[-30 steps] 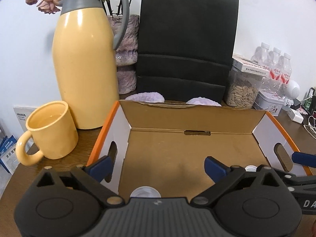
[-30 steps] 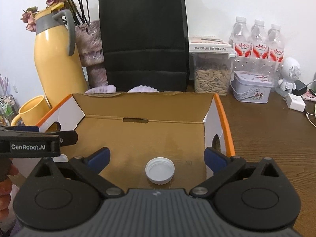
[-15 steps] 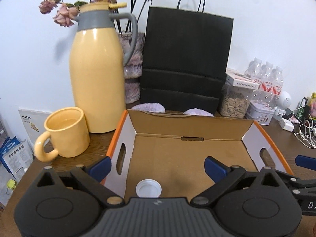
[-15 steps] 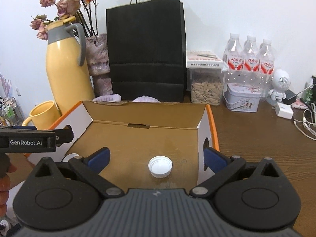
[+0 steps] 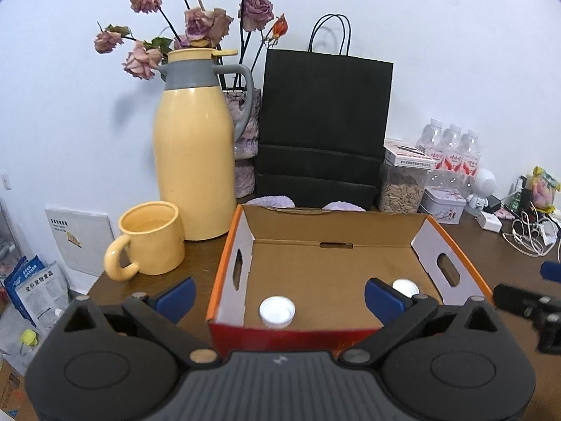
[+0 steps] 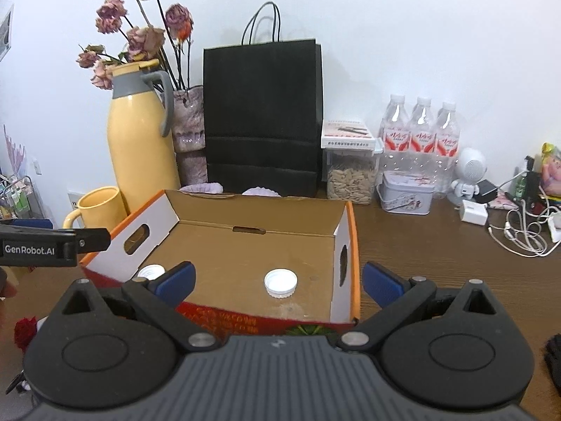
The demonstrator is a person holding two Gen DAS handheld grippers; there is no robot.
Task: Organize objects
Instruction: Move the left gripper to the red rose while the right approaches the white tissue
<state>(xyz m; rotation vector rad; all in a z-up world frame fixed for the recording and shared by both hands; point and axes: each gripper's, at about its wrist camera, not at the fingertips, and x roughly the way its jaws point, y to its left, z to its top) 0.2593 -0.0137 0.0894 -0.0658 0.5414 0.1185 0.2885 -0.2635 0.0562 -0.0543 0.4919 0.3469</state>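
Note:
An open cardboard box [image 5: 326, 224] with orange edges sits on the brown table; it also shows in the right wrist view [image 6: 252, 203]. Two white bottle caps lie on its floor: one near the front left [image 5: 277, 312], one near the right wall [image 5: 405, 286]. In the right wrist view they show as a cap in the middle [image 6: 281, 282] and a cap at the left corner [image 6: 150, 272]. My left gripper [image 5: 278, 293] is open and empty, in front of the box. My right gripper [image 6: 277, 280] is open and empty, also in front of it.
Behind the box stand a yellow thermos [image 5: 194, 147], a yellow mug [image 5: 150, 242], a black paper bag [image 5: 322, 129], a jar of seeds [image 6: 350, 179], water bottles [image 6: 420, 133] and a tin [image 6: 406, 193]. Cables and chargers [image 6: 519, 231] lie at the right.
Both grippers have pulled back and up from the box; the box's front wall and more of the table now show. The caps have not moved.

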